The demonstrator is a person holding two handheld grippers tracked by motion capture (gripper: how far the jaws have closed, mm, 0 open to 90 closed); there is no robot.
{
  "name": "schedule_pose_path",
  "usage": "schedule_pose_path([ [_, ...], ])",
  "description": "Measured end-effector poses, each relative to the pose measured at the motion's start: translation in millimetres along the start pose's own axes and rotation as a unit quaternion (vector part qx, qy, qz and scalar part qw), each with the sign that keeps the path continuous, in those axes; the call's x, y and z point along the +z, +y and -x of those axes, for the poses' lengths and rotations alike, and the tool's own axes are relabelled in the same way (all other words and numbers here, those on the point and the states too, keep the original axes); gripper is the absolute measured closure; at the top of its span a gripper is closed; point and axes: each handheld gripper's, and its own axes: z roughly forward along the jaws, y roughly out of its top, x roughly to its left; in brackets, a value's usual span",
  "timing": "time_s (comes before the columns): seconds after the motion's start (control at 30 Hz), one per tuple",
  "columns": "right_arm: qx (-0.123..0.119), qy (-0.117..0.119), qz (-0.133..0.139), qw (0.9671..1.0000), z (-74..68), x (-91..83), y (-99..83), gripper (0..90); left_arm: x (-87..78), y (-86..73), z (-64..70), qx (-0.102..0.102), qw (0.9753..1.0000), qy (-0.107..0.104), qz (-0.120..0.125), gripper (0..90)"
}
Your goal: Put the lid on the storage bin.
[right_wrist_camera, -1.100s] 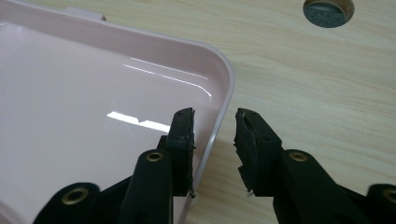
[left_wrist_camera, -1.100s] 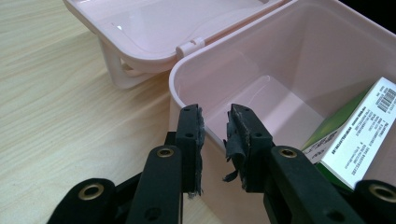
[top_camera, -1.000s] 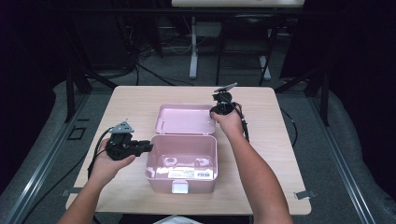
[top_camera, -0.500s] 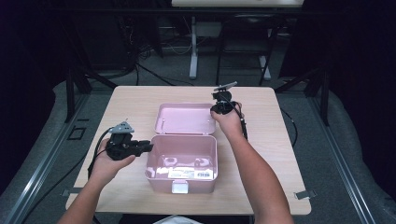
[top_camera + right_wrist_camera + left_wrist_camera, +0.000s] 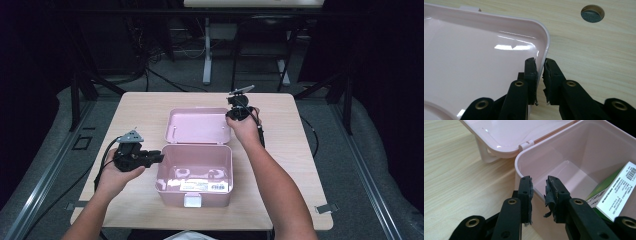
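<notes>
Nothing of note had shifted since the earlier frames: both hands and the pink box (image 5: 194, 172) sat where they had been a second before. The box stood near the front edge of the wooden table (image 5: 295, 165), its lid (image 5: 199, 125) thrown back flat behind it and joined by a hinge (image 5: 526, 144).

The right gripper (image 5: 239, 111) was at the lid's right rim; in the right gripper view (image 5: 539, 63) its jaws straddled that rim (image 5: 546, 47) and were pinched onto it, one inside and one outside. The left gripper (image 5: 156, 157) was at the box's left wall; in the left gripper view (image 5: 539, 182) its jaws sat either side of the wall (image 5: 524, 162) with a gap remaining, not yet gripping. A white and green carton (image 5: 616, 192) lay inside the box.

The step in hand looked like closing the lid, with the left gripper steadying the base. The next move would probably call for firming that left hold, then lifting the rim in an arc around the hinge without letting the thin edge slip.
</notes>
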Motion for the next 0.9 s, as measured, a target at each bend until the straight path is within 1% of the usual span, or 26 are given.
schedule_pose_path([
  [0.03, 0.0, 0.0, 0.0, 1.0, -0.6, -1.3, 0.6, 81.2, 0.0, 0.0, 0.0, 0.0, 1.0, 0.0, 0.0, 73.8],
  [0.07, 0.0, 0.0, -0.002, 1.0, -0.6, -2.5, 1.3, 81.2, -0.6, 0.4, -0.8, 0.002, 1.0, -0.007, -0.004, 73.8],
  [0.33, -0.008, -0.002, 0.009, 0.9999, -2.6, -13.3, 4.3, 81.9, -0.6, 0.4, -0.3, 0.002, 1.0, -0.006, -0.004, 73.7],
  [0.6, -0.009, 0.011, 0.032, 0.9994, -3.5, -30.8, 4.8, 82.9, -0.5, 0.4, -0.1, 0.002, 1.0, -0.006, -0.004, 73.8],
  [0.73, -0.018, 0.012, 0.043, 0.9989, -4.9, -38.6, 4.4, 83.0, -0.5, 0.5, -0.4, 0.003, 1.0, -0.007, -0.004, 73.8],
  [0.9, -0.03, 0.007, 0.047, 0.9984, -8.5, -47.6, 5.6, 83.3, -0.1, 0.1, 0.2, 0.0, 1.0, -0.004, -0.001, 73.8],
])
